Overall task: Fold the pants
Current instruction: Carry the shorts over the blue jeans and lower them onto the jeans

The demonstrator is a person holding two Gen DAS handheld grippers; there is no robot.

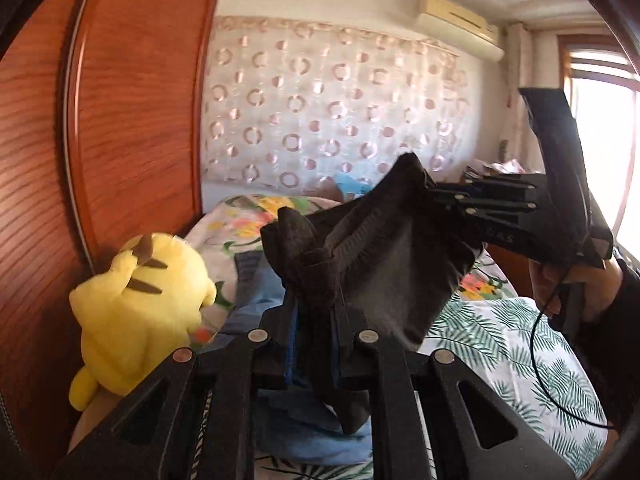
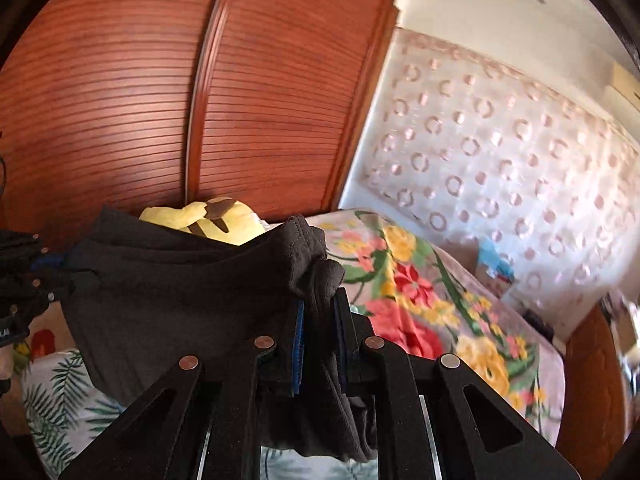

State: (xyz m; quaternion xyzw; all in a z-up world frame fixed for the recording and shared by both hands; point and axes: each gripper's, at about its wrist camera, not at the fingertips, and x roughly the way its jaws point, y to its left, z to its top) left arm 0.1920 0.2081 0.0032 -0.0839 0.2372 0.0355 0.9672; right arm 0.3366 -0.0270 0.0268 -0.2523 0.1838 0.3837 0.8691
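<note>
Dark grey pants (image 1: 384,256) hang in the air above the bed, stretched between both grippers. My left gripper (image 1: 314,304) is shut on one bunched end of the pants. My right gripper (image 2: 320,320) is shut on the other end of the pants (image 2: 180,300). In the left wrist view the right gripper (image 1: 436,196) comes in from the right, held by a hand. In the right wrist view the left gripper (image 2: 60,276) shows at the left edge, gripping the cloth. The lower part of the pants drops behind my fingers.
A yellow plush toy (image 1: 136,304) lies by the wooden wardrobe (image 1: 120,120) on the left. Blue jeans (image 1: 288,412) lie on the leaf-print bedsheet (image 1: 520,352). A floral blanket (image 2: 432,300) covers the far bed. A patterned curtain (image 1: 320,120) and a bright window (image 1: 600,140) stand behind.
</note>
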